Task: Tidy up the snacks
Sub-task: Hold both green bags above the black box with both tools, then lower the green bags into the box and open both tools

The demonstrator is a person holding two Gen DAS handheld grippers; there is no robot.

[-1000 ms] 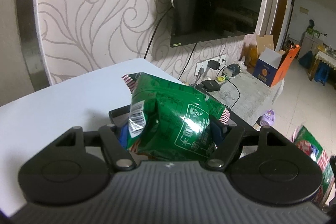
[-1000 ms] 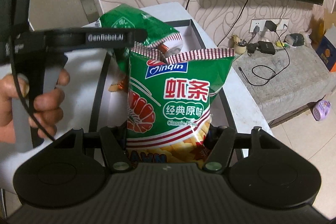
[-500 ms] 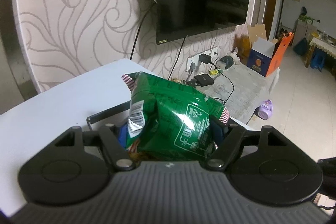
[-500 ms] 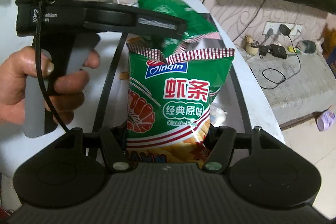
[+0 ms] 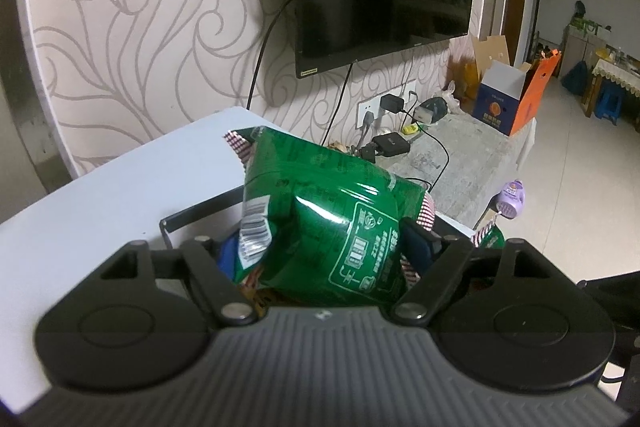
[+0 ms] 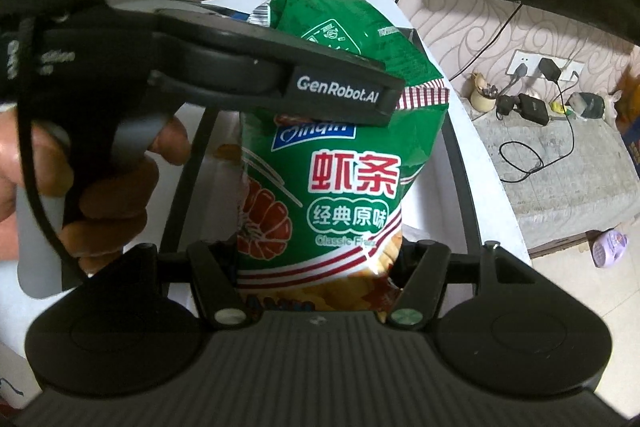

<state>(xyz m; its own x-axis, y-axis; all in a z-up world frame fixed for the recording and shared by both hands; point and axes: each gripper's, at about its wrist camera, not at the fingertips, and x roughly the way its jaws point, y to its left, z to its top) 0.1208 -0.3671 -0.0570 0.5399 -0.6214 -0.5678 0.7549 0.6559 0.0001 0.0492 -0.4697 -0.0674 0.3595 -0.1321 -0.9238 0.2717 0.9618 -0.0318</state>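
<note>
Starting on the left: the left gripper [image 5: 324, 259] is clamped on a green shrimp-chip bag [image 5: 320, 219], back side up, so only a barcode and a nutrition-style panel show, too small to read. It hangs over the black wire tray [image 5: 200, 215] on the white desk [image 5: 100, 203], probably lined up for dropping in.

Moving right, the right gripper [image 6: 316, 267] pinches a second shrimp-chip bag [image 6: 332, 195] by its bottom edge, front facing the camera, upright over the same tray [image 6: 460, 179]. Label reads "虾条", "经典原味", "Classic Fla…" and a partly hidden "…inqin" logo. The left gripper's handle crosses in front with "GenRobot.AI" printed on it. Both bags look held side by side so they can go into the tray together, I'd guess.
</note>
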